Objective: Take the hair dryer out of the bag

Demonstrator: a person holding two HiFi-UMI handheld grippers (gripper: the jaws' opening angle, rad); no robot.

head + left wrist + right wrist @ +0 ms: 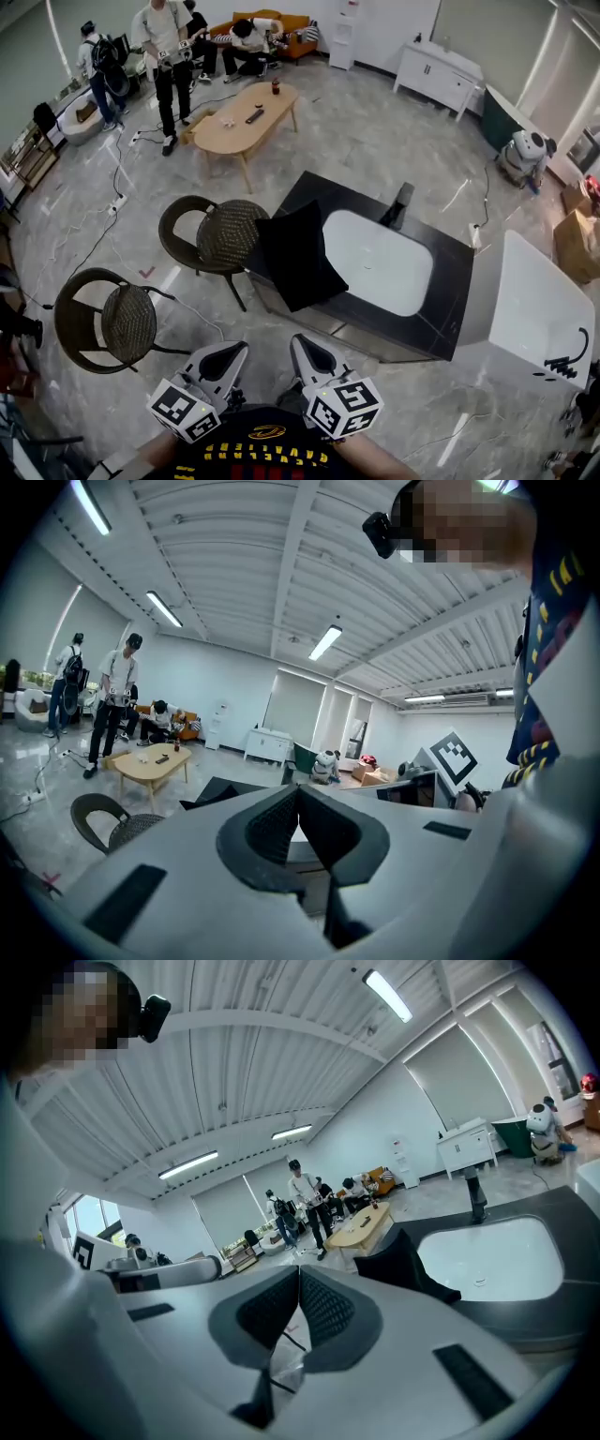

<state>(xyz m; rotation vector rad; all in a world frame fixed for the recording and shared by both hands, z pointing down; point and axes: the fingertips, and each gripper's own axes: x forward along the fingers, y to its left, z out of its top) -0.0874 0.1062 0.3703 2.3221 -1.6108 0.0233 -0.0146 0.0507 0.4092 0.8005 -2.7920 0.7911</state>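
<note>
The person stands a little back from the counter (452,274), a low dark slab with a big white panel (380,262) set into its top, and holds both tools up in front of the chest, pointing towards it. The left hand-held gripper (234,349) has its jaws pressed together with nothing between them; in its own view the two ribbed black pads meet along one thin line. The right hand-held gripper (302,339) is the same, pads closed against each other and empty. Each carries its marker cube (183,411) at the rear, close to the person's dark printed shirt. The black bag (298,255) lies on the counter's near left corner, slumped flat, one edge lapping onto the white panel and another hanging towards the floor; it is well apart from both grippers. The hair dryer itself does not show, so I cannot tell whether it is inside. A short black stand (398,206) rises at the counter's far edge. Just left of the bag sits a wicker chair (220,234), with a second chair (117,323) nearer the person. Further off are a wooden coffee table (248,117), several people standing (169,56) beside it, and an orange sofa (272,23) against the wall.
</note>
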